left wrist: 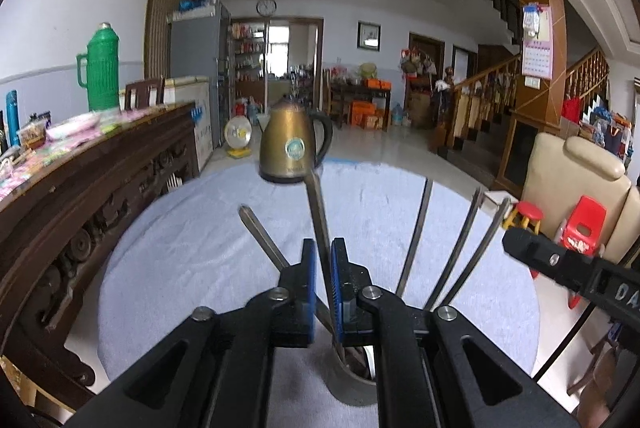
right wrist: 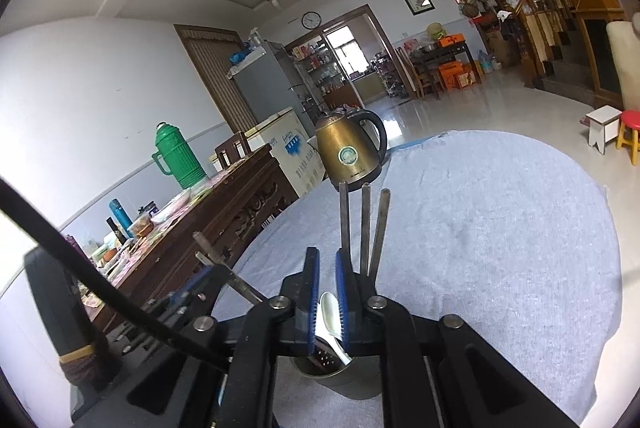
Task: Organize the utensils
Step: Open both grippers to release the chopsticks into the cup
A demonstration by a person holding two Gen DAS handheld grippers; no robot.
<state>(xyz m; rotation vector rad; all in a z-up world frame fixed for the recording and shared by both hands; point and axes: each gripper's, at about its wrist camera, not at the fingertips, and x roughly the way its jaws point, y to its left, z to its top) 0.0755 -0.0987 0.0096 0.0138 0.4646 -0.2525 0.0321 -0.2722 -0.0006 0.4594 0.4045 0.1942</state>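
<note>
Our left claw point(left wrist: 323, 268) clenches a long flat metal utensil handle point(left wrist: 318, 224) rising from the round metal holder cup point(left wrist: 352, 376) beneath it. Our right claw point(right wrist: 327, 288) straddles a white spoon point(right wrist: 330, 312); whether it grips, we cannot tell. Open grey-clothed desk point(right wrist: 500, 248) lies ahead, its edge beyond the brass-coloured kettle point(left wrist: 294, 147).

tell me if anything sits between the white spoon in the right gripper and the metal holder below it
Nothing visible blocks it. The white spoon hangs between the right gripper pads, already reaching the metal holder, beside three upright chopsticks.
</note>
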